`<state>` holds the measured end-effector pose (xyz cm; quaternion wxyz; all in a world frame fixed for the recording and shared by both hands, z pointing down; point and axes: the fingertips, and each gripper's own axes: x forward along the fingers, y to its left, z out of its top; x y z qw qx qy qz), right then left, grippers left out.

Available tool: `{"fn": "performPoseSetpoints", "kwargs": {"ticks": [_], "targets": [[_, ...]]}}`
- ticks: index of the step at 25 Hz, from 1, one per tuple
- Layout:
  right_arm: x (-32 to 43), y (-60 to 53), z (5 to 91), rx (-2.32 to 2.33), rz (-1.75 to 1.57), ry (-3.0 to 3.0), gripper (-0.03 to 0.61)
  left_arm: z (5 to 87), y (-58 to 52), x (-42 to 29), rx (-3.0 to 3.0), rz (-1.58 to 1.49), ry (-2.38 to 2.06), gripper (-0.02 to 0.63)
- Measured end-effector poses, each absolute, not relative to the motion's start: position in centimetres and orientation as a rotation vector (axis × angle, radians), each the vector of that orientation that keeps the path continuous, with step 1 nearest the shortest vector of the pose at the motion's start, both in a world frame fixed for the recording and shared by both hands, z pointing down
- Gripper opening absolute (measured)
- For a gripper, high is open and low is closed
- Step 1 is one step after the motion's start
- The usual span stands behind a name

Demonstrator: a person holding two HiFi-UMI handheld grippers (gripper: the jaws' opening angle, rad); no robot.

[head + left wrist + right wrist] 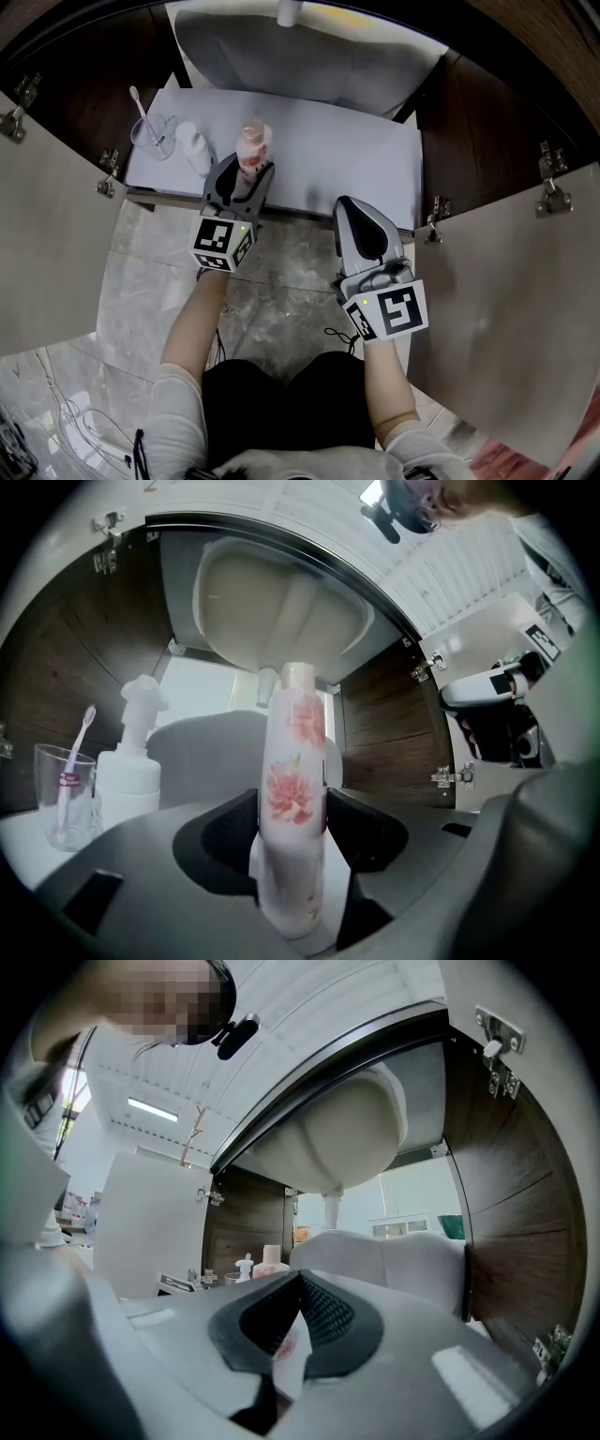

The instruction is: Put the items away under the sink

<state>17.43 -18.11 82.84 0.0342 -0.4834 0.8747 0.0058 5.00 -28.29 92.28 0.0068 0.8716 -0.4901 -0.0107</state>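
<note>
Under the sink (281,602), the left gripper (246,174) clamps the bottle (254,142) upright for placing; the right gripper (362,217) idles closed.

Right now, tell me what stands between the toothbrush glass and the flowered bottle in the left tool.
A white pump bottle stands between them, close beside the glass and apart from the flowered bottle. The left gripper view shows it plainly.
</note>
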Motion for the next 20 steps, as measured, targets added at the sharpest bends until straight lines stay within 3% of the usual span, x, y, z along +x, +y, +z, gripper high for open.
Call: {"fn": "performPoseSetpoints", "kwargs": {"ticks": [7,8,13,20], "targets": [[17.2,-18.1,83.3,-1.503,0.004,2.715,0.011,91.7,-26.3,4.4,2.763,0.023,-1.516,0.225],[17.2,-18.1,83.4,-1.512,-0.008,2.718,0.011,91.4,-26.0,4.0,2.760,0.024,-1.520,0.212],[16.7,-18.1,83.1,-1.568,-0.093,2.726,0.011,89.5,-24.3,1.9,2.744,0.067,-1.552,0.020],[15.4,-16.8,80.5,-1.599,-0.156,2.783,0.011,83.8,-21.2,-0.7,2.682,0.059,-1.574,0.008]]}}
